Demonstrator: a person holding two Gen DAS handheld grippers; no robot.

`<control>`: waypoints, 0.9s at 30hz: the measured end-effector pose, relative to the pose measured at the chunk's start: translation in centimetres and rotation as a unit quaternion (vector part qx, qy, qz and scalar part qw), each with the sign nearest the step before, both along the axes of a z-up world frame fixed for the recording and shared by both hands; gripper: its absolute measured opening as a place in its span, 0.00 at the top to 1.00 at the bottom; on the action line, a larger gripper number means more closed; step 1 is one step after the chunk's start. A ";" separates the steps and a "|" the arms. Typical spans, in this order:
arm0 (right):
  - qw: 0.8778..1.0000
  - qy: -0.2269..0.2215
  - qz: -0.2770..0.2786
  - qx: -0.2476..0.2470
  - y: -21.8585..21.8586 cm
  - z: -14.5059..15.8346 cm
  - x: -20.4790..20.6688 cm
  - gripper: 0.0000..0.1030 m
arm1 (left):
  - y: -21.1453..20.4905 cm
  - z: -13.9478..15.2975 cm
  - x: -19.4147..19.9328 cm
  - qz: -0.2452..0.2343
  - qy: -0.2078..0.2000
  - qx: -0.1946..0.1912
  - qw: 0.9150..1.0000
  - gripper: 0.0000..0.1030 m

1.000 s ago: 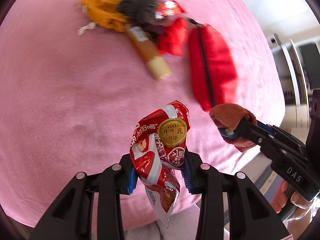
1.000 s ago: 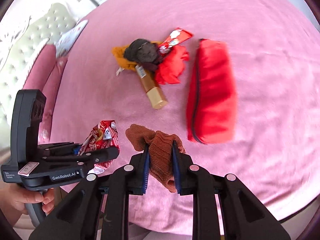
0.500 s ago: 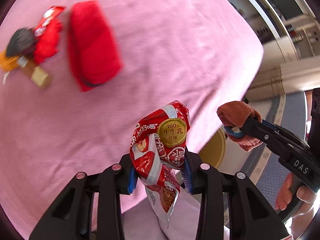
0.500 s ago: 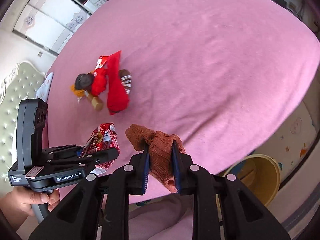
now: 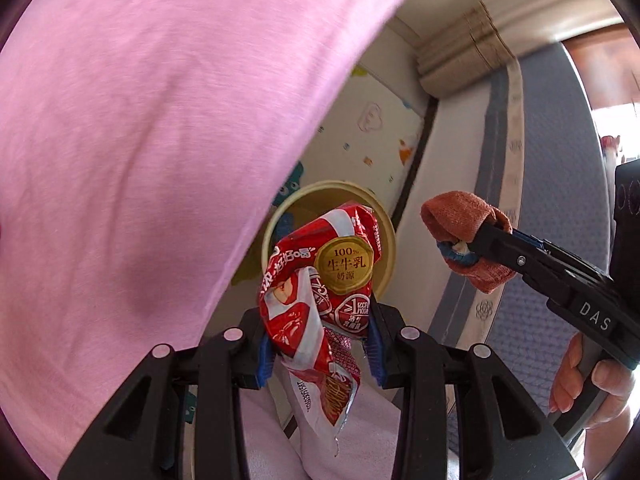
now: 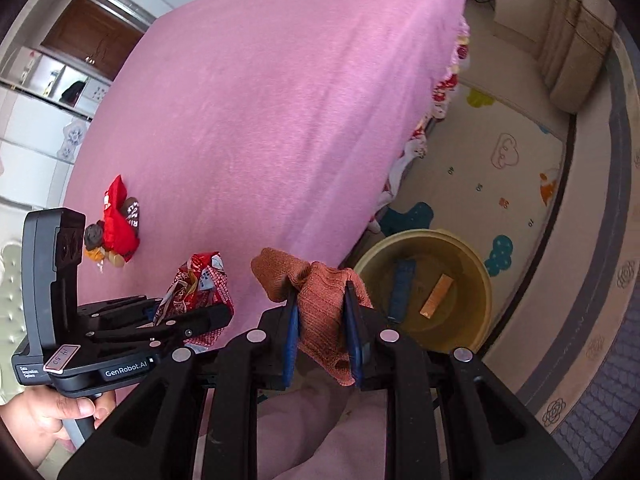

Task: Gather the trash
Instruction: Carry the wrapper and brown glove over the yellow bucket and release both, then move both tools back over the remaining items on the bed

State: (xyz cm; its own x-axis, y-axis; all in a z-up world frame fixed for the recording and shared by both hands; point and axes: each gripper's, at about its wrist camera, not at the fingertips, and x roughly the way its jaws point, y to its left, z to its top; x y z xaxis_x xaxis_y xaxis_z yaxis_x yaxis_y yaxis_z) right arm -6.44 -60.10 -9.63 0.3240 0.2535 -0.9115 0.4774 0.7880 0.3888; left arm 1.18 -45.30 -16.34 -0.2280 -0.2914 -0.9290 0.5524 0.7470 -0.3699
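Hiding the bin (image 5: 390,240), left fingers (image 5: 380,344) pinch wrapper (image 5: 320,292); right fingers (image 6: 354,320) pinch cloth (image 6: 320,304).

Left gripper (image 5: 320,354) jaws clamped, right gripper (image 6: 322,334) likewise

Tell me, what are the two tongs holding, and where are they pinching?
The left tongs pinch a crumpled red snack wrapper around its middle. The right tongs pinch a bunched orange-brown cloth at its middle.

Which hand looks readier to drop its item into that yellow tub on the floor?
Probably the left. Its tool holds the red wrapper lined up directly over the tub in its own view. The right tool, gripping the brown cloth, sits beside the tub's rim.
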 end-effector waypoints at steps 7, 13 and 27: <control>0.998 0.014 -0.051 0.022 -3.5 -2.4 -4.8 0.80 | -4.4 -2.4 -3.0 -0.045 0.009 0.017 0.999 0.65; 0.997 0.015 -0.071 0.031 -5.7 -3.3 -7.3 0.80 | -7.4 -3.6 -4.9 -0.068 0.013 0.029 0.997 0.65; 0.989 0.052 -0.124 0.066 -8.5 -6.0 -9.6 0.59 | -10.8 -6.5 -6.6 -0.117 0.026 0.067 0.991 0.14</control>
State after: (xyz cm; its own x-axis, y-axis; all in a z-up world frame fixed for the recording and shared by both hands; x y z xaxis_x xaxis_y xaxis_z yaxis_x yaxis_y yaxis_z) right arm -16.07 -68.59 -15.59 0.2982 0.2966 -0.9072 0.6923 0.5871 0.4195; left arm -5.42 -56.10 -22.88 -0.3228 -0.1008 -0.9411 0.6986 0.6455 -0.3087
